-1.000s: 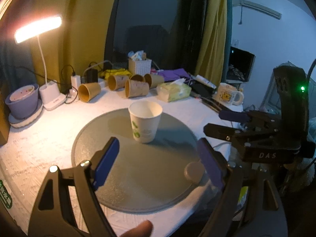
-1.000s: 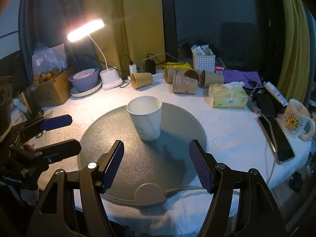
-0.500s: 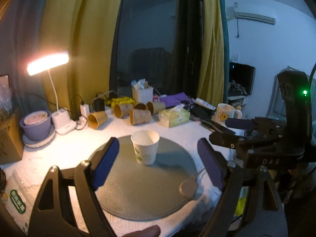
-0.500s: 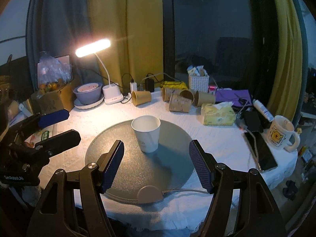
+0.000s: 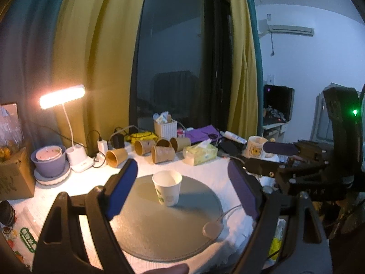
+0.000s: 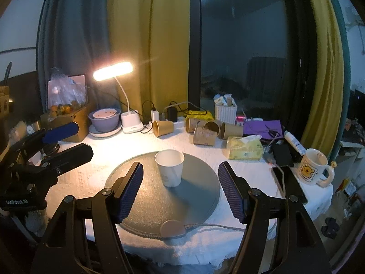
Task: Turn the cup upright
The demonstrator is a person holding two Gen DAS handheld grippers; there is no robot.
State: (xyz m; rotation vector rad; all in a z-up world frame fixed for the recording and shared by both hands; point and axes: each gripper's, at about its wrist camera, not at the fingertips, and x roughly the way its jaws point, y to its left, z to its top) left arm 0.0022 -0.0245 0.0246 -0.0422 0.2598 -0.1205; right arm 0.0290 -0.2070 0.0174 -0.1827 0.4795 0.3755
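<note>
A white paper cup (image 5: 167,188) stands upright, mouth up, on a round grey mat (image 5: 146,233); it also shows in the right wrist view (image 6: 170,167) on the mat (image 6: 146,205). My left gripper (image 5: 183,190) is open and empty, held back from the cup and above the table's near edge. My right gripper (image 6: 180,190) is open and empty, also back from the cup. Each gripper shows in the other's view: the right one (image 5: 269,157) at the right, the left one (image 6: 66,141) at the left.
Several brown paper cups (image 6: 163,127) lie on their sides at the back, beside a tissue box (image 6: 244,148), a white basket (image 6: 225,113), a lit desk lamp (image 6: 130,123) and a purple bowl (image 6: 105,119). A mug (image 6: 313,170) and a phone (image 6: 289,185) sit at the right.
Both grippers have pulled back and up from the cup, which looks smaller and farther now. The cup has stayed upright on the mat.
</note>
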